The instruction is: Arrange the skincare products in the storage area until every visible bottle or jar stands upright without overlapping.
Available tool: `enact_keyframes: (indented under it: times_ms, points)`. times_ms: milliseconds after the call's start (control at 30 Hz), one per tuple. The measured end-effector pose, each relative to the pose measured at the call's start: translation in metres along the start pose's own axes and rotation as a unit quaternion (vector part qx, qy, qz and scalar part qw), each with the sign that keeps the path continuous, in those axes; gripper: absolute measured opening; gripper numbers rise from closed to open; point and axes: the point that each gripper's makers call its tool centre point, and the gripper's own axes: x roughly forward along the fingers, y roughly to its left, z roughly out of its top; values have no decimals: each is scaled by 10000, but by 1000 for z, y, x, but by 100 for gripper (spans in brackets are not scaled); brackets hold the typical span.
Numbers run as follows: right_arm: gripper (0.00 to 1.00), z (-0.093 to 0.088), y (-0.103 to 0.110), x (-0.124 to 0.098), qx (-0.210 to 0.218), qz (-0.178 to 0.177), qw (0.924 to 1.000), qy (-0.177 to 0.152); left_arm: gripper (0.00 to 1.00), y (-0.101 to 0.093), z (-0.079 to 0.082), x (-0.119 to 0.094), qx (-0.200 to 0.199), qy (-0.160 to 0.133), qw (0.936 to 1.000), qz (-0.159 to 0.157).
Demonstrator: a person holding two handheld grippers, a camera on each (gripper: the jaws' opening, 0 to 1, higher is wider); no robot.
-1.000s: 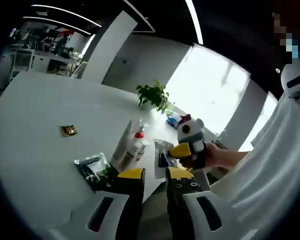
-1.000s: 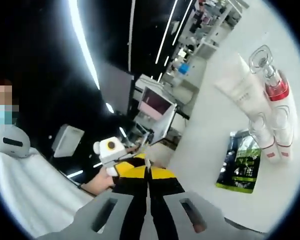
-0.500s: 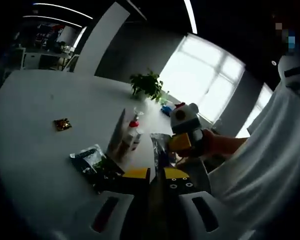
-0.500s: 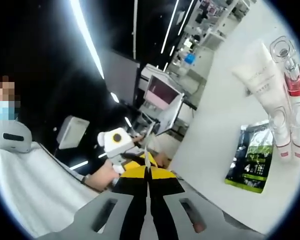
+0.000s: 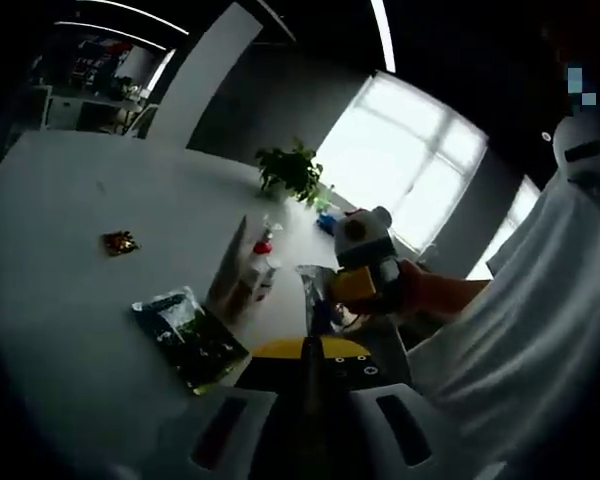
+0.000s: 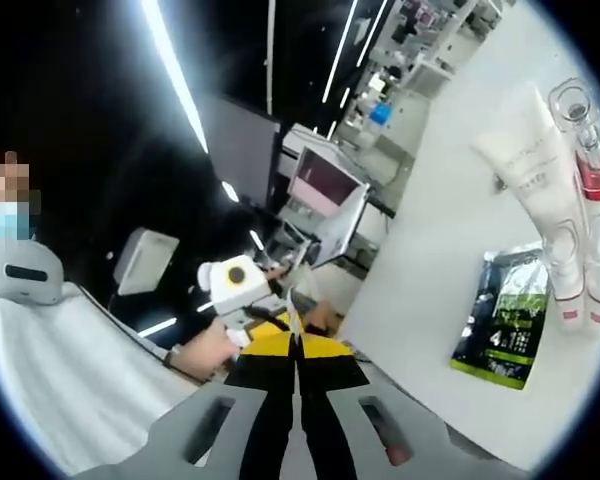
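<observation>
Potted plant [image 5: 290, 172] — gold wrapper [image 5: 119, 242] — white table [image 5: 70, 260]

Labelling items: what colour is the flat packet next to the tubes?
Dark packet with green print, clearest in the right gripper view.

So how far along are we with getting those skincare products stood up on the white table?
Nothing looks done yet. The white tube, the red-capped bottle and the small bottles all lie flat in a cluster on the white table, beside a dark sachet. Nothing is in hand: the left hand-held gripper and right hand-held gripper are both shut and empty, short of the products. Every product has yet to be stood upright.
</observation>
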Motion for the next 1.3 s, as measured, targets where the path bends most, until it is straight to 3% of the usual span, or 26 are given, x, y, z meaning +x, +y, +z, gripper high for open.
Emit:
enact_keyframes:
  times_ms: [233,367,633,900,1300]
  points:
    - [1,9,-8,1,-175,-230,9994,-200,0,8,8,-1,-617,-427,9971,147]
    - [1,10,-12,3,-509,-357,9978,-211,0,12,5,0,-712,-419,9963,230]
    - [7,9,-26,2,-637,-687,9954,-214,0,19,2,2,-978,-548,9932,308]
    - [18,5,-37,-1,-745,-943,9926,-145,0,37,-6,2,-1341,-637,9877,501]
    - [42,0,-50,-7,-749,-1289,9887,-176,0,59,-15,2,-1807,-793,9786,581]
